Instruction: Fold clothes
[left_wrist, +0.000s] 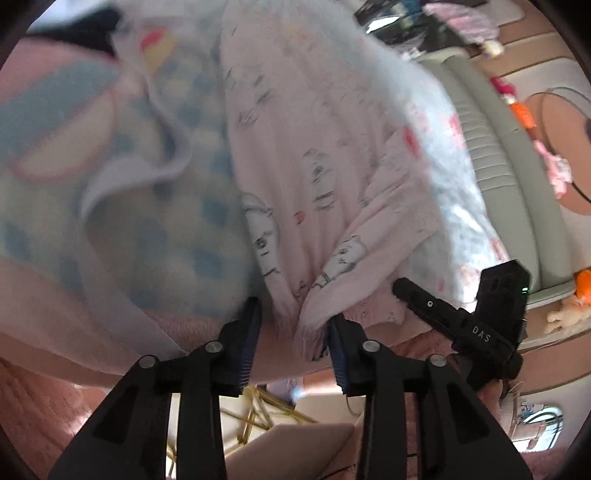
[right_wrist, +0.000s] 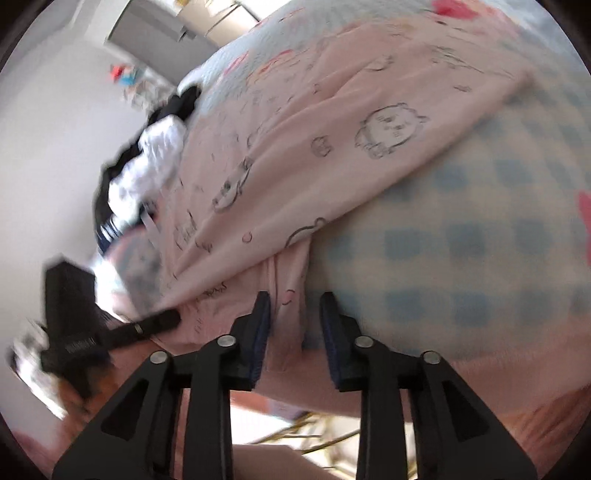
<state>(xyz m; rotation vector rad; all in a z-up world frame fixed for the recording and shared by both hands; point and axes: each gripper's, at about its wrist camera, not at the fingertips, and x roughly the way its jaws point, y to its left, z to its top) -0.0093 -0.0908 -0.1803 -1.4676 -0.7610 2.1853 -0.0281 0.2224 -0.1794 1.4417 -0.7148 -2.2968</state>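
A pink garment (left_wrist: 306, 192) printed with small cartoon animals lies on a bed spread with a blue-and-cream checked blanket (left_wrist: 177, 221), a pale floral cover (right_wrist: 258, 48) beyond it. The left tool (left_wrist: 293, 332) and right tool (right_wrist: 295, 325) both stand partly open, the garment's bunched hem between their fingers. Beyond the garment lie a black-and-white clothes heap (right_wrist: 147, 162), a white wall (right_wrist: 48, 147) and a grey padded bed edge (left_wrist: 491, 155).

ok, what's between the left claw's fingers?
A bunched edge of the pink printed garment sits in the gap of the left claw, jaws apart around it. Seen in the left wrist view.
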